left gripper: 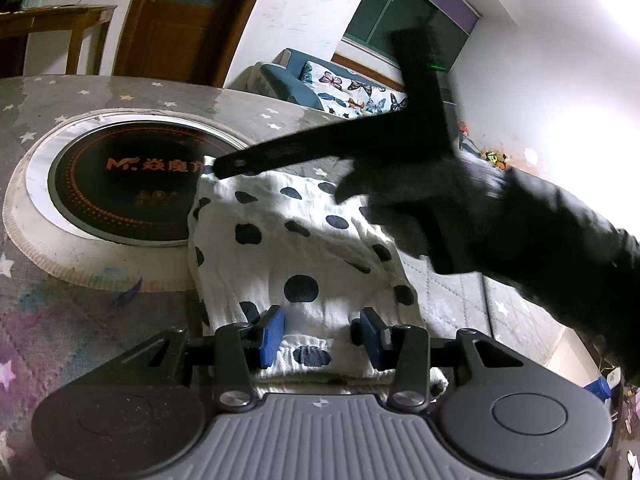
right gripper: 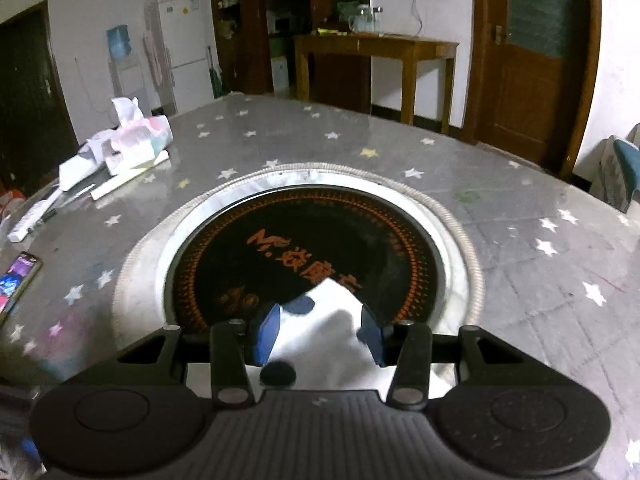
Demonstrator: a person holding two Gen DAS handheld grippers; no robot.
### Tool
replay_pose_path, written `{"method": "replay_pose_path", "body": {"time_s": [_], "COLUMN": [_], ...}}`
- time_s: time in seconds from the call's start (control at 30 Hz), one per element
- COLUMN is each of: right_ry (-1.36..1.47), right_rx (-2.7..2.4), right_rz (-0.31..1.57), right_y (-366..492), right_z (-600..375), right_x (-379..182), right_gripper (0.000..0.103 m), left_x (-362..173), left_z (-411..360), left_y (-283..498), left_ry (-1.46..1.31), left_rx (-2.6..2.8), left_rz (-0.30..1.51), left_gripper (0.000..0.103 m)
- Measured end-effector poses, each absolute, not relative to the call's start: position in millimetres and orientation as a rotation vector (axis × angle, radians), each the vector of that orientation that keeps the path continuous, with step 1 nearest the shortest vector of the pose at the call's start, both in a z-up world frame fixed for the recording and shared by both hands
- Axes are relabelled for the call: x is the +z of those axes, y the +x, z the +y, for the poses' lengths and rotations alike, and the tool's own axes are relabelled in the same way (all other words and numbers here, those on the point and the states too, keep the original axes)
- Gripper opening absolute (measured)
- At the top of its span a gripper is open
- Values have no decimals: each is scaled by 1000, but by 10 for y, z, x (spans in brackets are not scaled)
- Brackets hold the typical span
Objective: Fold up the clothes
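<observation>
Left gripper (left gripper: 318, 334): jaws parted wide, nothing clamped, blue pads low over near edge of folded polka-dot cloth (left gripper: 296, 248). Right gripper (right gripper: 319, 336): jaws equally wide, holding nothing, cloth corner (right gripper: 324, 320) between pads. Cloth lies on star-print table cover (left gripper: 80, 312), far corner overlapping round induction cooktop (right gripper: 304, 248). Gloved right hand (left gripper: 424, 204) blurred above cloth. Tissue pack (right gripper: 136, 136), phone (right gripper: 16, 280) at table's left.

Garment (left gripper: 296, 248): white crinkled cloth with dark navy polka dots, folded into a rough rectangular stack of layers, lying flat; its far corner (right gripper: 332, 300) overlaps the near edge of the round black induction cooktop (right gripper: 304, 248).
</observation>
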State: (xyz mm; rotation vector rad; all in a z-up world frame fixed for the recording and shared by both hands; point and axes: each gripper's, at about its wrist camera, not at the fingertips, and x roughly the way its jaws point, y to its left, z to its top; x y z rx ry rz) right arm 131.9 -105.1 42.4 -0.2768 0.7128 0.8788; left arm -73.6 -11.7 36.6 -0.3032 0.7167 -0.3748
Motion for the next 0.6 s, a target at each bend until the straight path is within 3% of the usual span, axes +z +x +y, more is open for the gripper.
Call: {"method": "replay_pose_path", "body": {"time_s": [0.6], "right_ry": [-248], "right_rx": [918], "right_rz": [645], "right_y": [110], "right_z": [-1924], "right_x": [409], "right_gripper": [46], "left_x": [626], "left_z": [8], "left_y": [-391], "left_ry": [-353], "left_rx": [-310], "left_rz": [653], "left_gripper": [45]}}
